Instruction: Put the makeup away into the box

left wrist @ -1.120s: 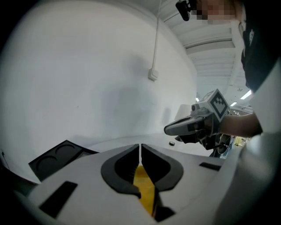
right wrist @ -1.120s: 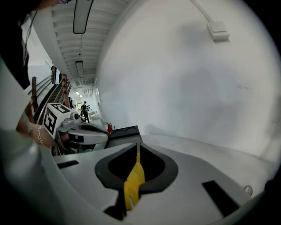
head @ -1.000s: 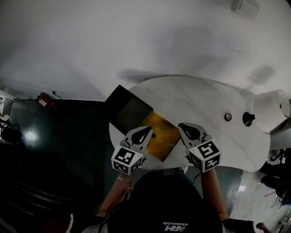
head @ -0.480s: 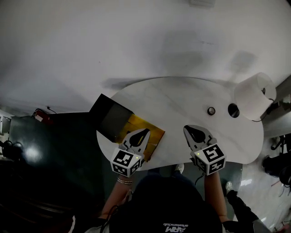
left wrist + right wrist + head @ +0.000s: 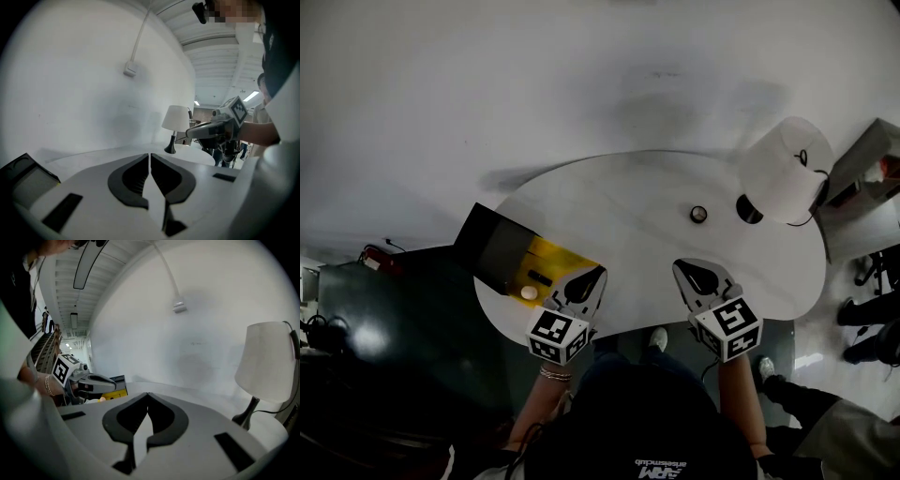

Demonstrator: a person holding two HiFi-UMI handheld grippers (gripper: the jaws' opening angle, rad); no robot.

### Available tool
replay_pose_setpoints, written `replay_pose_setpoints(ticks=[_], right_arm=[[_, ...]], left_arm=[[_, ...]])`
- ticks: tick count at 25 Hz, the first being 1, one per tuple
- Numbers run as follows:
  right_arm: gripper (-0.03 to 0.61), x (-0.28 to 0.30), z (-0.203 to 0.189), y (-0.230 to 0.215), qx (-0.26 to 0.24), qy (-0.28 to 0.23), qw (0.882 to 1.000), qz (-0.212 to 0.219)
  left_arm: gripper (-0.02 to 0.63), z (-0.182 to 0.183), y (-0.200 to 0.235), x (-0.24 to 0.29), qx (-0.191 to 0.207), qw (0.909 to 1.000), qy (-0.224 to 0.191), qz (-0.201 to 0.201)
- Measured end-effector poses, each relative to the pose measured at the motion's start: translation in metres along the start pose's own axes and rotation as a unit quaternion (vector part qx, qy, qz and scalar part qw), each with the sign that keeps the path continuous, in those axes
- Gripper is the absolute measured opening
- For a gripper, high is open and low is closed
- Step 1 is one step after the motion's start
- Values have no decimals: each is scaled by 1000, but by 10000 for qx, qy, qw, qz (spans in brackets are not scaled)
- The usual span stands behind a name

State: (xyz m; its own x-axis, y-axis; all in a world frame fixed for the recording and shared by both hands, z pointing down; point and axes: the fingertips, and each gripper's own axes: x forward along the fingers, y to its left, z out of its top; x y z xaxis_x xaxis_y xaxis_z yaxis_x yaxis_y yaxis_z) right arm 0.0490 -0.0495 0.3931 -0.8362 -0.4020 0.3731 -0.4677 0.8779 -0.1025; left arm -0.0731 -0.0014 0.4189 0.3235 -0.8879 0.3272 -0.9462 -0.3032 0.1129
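Both jaws are shut and empty; reaching for the jar [image 5: 698, 214] beside the lamp [image 5: 783, 169], I could topple the lamp.

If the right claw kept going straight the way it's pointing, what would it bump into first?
Probably the bare white table, since the right claw seems tilted slightly down; the lamp stands off to its right.

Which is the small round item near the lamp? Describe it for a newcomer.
On the white oval table, go to the lamp at the right end. Just left of its black base lies a small round piece, alone; it is smaller, with a pale centre.
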Motion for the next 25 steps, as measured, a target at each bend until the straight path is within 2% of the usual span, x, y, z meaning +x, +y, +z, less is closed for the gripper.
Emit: replay_pose_setpoints(ticks=[13, 25], right_arm=[[19, -63, -25, -49, 160, -62, 9991, -378], [20, -88, -42, -82, 443, -45, 9947, -927]], left_arm=[[31, 5, -61, 45, 169, 9994, 86, -301], [31, 14, -88, 92, 383, 9952, 199, -879]])
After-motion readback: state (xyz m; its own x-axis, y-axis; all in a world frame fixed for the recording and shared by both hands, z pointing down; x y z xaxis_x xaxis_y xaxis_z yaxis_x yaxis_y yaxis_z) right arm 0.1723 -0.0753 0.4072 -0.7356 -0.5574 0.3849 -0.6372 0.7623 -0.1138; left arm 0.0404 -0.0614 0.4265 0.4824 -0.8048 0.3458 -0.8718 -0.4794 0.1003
